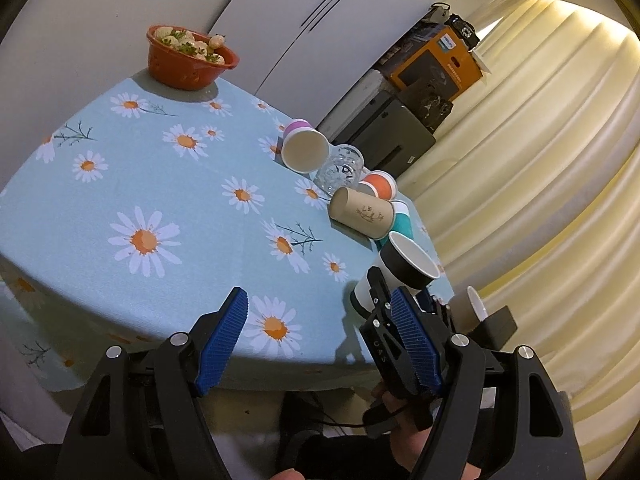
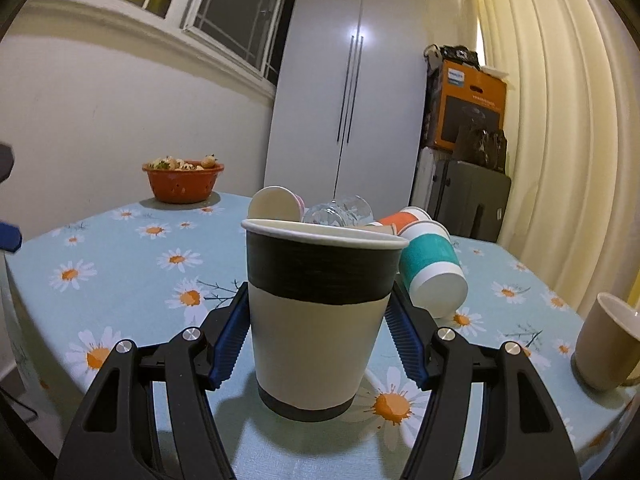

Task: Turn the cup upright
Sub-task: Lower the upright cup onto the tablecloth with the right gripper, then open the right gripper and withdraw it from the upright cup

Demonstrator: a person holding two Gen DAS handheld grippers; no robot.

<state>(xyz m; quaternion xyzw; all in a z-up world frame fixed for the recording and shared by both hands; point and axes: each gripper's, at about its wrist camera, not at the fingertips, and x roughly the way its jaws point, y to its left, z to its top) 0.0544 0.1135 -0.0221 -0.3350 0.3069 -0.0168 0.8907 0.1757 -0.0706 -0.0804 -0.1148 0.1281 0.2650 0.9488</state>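
A black-and-white paper cup stands upright on the daisy tablecloth, between the blue pads of my right gripper. The left pad touches its side; a small gap shows at the right pad. In the left wrist view the same cup stands near the table's right edge with the right gripper beside it. My left gripper is open and empty over the table's front edge. Behind lie a teal cup, an orange cup, a brown cup, a pink cup and a glass, all on their sides.
An orange bowl of strawberries stands at the far left of the table. A beige mug stands upright at the right edge. Beyond the table are a white cabinet, stacked boxes and curtains.
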